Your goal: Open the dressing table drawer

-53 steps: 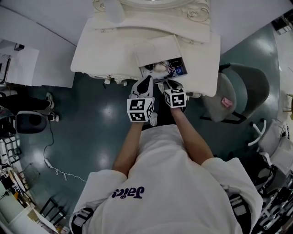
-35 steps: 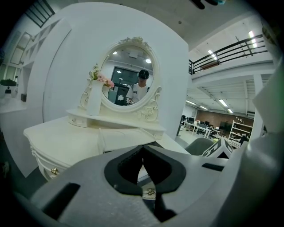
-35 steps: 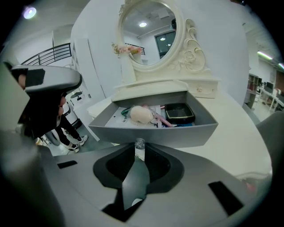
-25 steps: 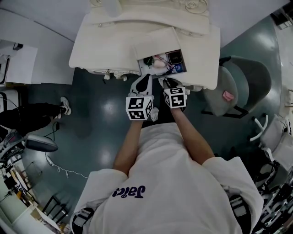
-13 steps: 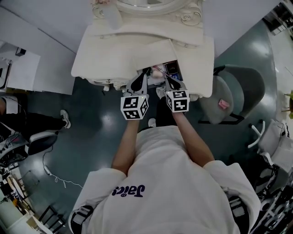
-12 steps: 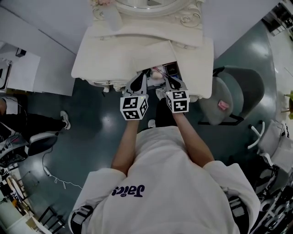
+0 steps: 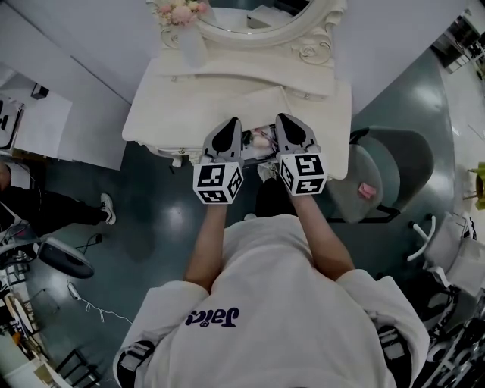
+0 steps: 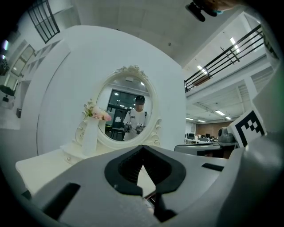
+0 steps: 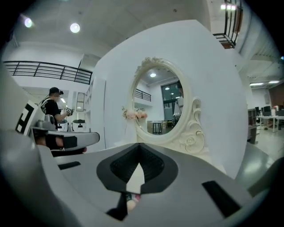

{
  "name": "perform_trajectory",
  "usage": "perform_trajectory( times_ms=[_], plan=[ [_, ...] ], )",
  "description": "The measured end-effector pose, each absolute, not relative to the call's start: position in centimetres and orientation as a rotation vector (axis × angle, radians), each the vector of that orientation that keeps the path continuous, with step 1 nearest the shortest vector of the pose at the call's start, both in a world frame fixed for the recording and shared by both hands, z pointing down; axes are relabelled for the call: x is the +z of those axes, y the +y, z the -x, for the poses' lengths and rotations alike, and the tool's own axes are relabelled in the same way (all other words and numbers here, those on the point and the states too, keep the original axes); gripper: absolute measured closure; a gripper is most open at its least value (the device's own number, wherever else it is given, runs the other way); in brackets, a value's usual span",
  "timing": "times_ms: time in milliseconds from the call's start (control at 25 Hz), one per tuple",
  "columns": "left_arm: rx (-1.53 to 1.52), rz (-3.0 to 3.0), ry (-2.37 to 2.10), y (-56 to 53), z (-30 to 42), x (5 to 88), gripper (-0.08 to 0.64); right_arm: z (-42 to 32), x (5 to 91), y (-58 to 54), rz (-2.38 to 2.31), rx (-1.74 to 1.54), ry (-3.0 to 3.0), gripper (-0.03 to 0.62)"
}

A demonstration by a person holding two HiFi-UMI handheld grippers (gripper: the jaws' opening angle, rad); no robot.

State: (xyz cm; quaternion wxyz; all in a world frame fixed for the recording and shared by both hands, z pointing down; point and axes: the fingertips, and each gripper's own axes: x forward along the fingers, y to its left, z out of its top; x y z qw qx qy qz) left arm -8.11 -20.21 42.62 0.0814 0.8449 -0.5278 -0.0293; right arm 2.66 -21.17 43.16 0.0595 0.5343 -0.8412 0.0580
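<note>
Closed on nothing at both left gripper [image 7: 226, 130] and right gripper [image 7: 290, 129], level over the dressing table [image 7: 174, 106] near edge, drawer [image 7: 255, 151] pulled out below, between them, front running left-right, about equally near either

An oval mirror [image 7: 254, 17] with a curly white frame is seen at the top. Pink flowers [image 7: 180, 13] are kept in a white vase [image 7: 194, 47] beside it. A grey chair [image 7: 402, 163] is placed at the right, with a small pink thing [image 7: 367, 191] on it. A shoe [image 7: 107, 208] is seen on the dark floor [image 7: 151, 250].
</note>
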Motion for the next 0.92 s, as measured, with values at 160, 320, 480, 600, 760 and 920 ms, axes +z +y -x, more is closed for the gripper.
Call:
perform_trajectory(
  times_ms=[160,320,480,600,760,920],
  plan=[
    [-0.12,-2.535,-1.64,-20.7,8.6,40.6,0.545,-2.6,40.8,-21.7,-1.641,0.108,-2.581,0.583],
    [-0.125,-2.539,-1.657,-21.2,8.7,40.0,0.545,-2.9,40.3,-22.5,-1.656,0.098,-2.586,0.583],
    [-0.103,-2.538,-1.65,-21.6,8.4,40.4,0.545,-3.0,40.4,-23.0,-1.648,0.117,-2.596,0.583],
    [-0.075,-2.538,-1.644,-22.0,7.9,40.9,0.545,-3.2,41.1,-23.4,-1.625,0.153,-2.601,0.583],
    [-0.076,-2.545,-1.636,-22.4,7.4,40.9,0.545,-3.8,41.2,-23.8,-1.621,0.158,-2.595,0.583],
    [-0.083,-2.536,-1.641,-23.0,7.5,40.6,0.545,-3.8,40.7,-24.6,-1.594,0.145,-2.612,0.583]
  ],
)
